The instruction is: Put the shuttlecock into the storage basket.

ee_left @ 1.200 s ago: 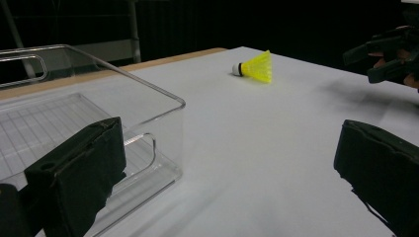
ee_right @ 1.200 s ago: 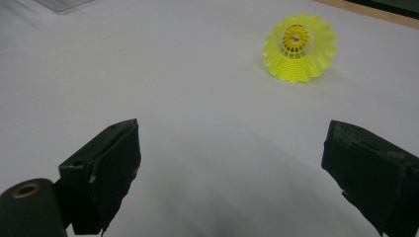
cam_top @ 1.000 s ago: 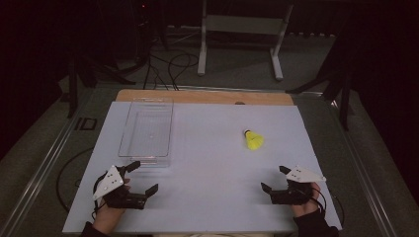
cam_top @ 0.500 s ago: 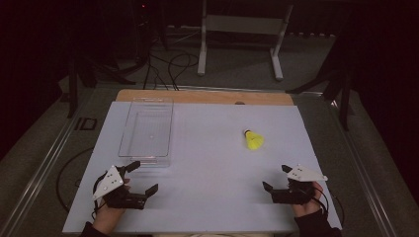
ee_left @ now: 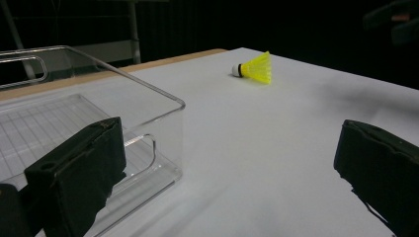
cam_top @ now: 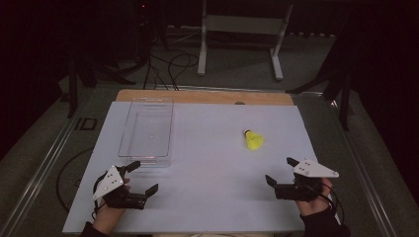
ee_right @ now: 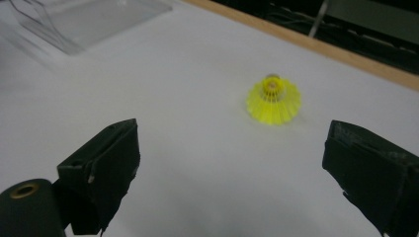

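Note:
A yellow shuttlecock point(cam_top: 253, 140) lies on its side on the white table top point(cam_top: 212, 163), right of centre. In the left gripper view the shuttlecock point(ee_left: 254, 67) is far ahead, and in the right gripper view the shuttlecock point(ee_right: 273, 101) lies close ahead, cork end away. A clear plastic box point(cam_top: 146, 159) stands empty at the left. My left gripper point(cam_top: 144, 176) rests open just in front of the box's near wall point(ee_left: 148, 84), its jaws point(ee_left: 232, 163) holding nothing. My right gripper point(cam_top: 280, 170) is open near the front right, its jaws point(ee_right: 234, 158) facing the shuttlecock.
A wooden strip point(cam_top: 207, 96) runs along the table's far edge. Beyond it, a white metal stand point(cam_top: 237, 29) and cables point(cam_top: 168, 64) sit on the dark floor. The clear box point(ee_right: 99, 15) shows far off in the right gripper view.
My right gripper has edged slightly to the right. The left gripper, the box and the shuttlecock have stayed put.

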`<state>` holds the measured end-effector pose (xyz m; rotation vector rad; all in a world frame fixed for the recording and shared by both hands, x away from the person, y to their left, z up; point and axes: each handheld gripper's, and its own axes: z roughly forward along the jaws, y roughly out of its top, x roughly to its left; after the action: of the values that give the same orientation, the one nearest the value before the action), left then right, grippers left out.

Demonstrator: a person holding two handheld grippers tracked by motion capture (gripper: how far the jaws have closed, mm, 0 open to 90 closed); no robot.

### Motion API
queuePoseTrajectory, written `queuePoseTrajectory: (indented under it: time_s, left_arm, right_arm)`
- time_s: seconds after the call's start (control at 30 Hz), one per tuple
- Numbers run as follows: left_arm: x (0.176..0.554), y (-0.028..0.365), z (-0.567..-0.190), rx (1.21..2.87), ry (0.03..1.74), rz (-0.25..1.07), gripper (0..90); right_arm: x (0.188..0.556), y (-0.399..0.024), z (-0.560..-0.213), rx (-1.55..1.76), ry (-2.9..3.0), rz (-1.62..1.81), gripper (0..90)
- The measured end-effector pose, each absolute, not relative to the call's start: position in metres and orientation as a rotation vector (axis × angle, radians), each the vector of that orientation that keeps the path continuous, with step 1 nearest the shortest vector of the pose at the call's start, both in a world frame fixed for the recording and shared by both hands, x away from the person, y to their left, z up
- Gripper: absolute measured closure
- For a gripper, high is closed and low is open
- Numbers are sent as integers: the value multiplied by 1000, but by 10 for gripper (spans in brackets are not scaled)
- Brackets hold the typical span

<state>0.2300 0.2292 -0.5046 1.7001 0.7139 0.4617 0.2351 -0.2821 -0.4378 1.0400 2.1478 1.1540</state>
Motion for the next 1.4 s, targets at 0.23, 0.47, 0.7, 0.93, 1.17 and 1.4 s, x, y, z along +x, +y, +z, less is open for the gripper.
queuePoseTrajectory:
  time_s: [0.23,0.47,0.7,0.93,1.17,1.4]
  left_arm:
    - [230,229,-505,1705,712,460,1]
    - [230,229,-505,1704,713,458,1]
    - [230,229,-505,1708,713,456,1]
    - [230,229,-505,1704,714,448,1]
    - [231,229,-505,1706,713,445,1]
    - [231,230,-505,1699,712,443,1]
  right_arm:
    - [244,-278,-406,963,2105,1134,74]
    - [255,-274,-394,934,2089,1115,73]
    - [277,-275,-391,935,2073,1075,75]
    - [299,-271,-397,949,2089,1038,79]
    - [317,-268,-409,974,2124,1013,88]
    - [336,-263,-427,996,2166,958,113]
